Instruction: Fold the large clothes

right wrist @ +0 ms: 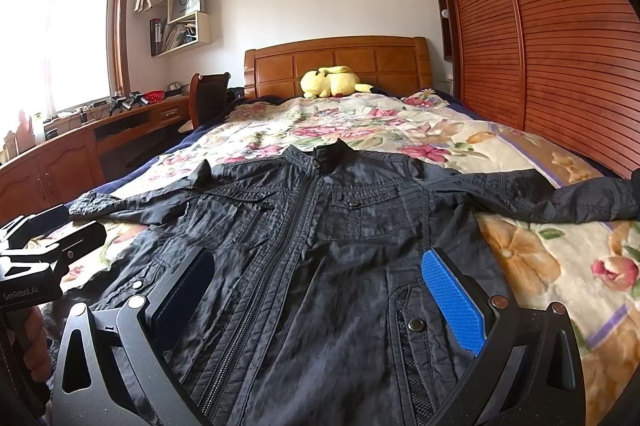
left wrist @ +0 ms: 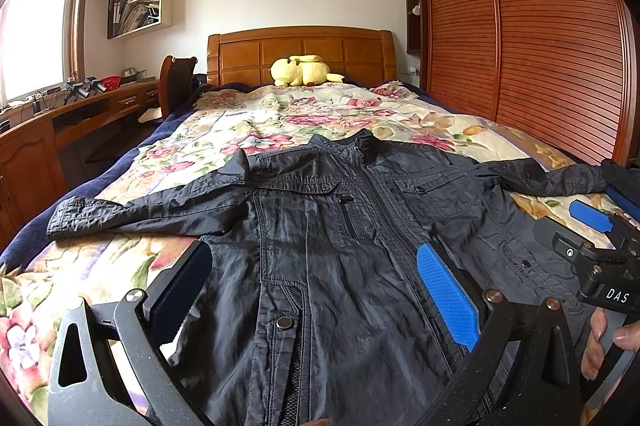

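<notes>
A dark navy zip jacket point(left wrist: 344, 246) lies front up and zipped on the floral bedspread, collar toward the headboard, both sleeves spread out sideways; it also shows in the right wrist view point(right wrist: 320, 246). My left gripper point(left wrist: 316, 290) is open and empty, hovering over the jacket's lower left half. My right gripper point(right wrist: 320, 298) is open and empty over the lower right half; it also shows in the left wrist view point(left wrist: 596, 222) at the right edge, beside the jacket's right sleeve. The jacket's hem is hidden below both views.
The floral bedspread point(left wrist: 280, 114) covers the bed, with a yellow plush toy point(left wrist: 302, 70) at the wooden headboard point(left wrist: 300, 52). A slatted wooden wardrobe point(left wrist: 540, 38) runs along the right. A desk point(left wrist: 80, 114) and chair point(left wrist: 176, 82) stand left under the window.
</notes>
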Tool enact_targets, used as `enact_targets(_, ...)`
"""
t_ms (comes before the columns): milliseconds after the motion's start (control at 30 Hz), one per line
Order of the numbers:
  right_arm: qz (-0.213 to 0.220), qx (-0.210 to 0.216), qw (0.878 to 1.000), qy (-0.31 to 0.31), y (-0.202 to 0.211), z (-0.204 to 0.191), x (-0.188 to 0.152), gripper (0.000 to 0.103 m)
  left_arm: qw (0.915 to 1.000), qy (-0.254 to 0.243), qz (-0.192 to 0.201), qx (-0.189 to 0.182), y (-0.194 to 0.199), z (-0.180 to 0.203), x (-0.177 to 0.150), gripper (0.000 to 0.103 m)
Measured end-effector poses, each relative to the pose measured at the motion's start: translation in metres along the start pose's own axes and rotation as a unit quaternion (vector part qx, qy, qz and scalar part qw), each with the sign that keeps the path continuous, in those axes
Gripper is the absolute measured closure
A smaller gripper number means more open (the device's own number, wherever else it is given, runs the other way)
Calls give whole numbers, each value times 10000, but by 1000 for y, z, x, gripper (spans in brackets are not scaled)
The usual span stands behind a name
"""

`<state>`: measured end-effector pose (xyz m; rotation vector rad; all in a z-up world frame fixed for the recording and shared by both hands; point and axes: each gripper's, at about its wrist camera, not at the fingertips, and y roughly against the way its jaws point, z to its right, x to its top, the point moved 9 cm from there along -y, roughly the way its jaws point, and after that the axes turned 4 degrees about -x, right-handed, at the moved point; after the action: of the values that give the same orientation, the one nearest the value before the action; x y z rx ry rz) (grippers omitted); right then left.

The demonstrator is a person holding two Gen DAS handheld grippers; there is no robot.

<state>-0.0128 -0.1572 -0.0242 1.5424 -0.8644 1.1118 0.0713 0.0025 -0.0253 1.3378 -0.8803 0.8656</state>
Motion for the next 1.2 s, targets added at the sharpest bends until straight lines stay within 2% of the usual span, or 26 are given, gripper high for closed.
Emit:
enact_targets(833,-35,67,10000,-17,0,0,-1,0,10000,-1,-17,-13,0,-3,3,0)
enact_targets(1200,-192,611,9979,-18,-13,-29,6,0,9996,158,-213,48,16,-37,1,0)
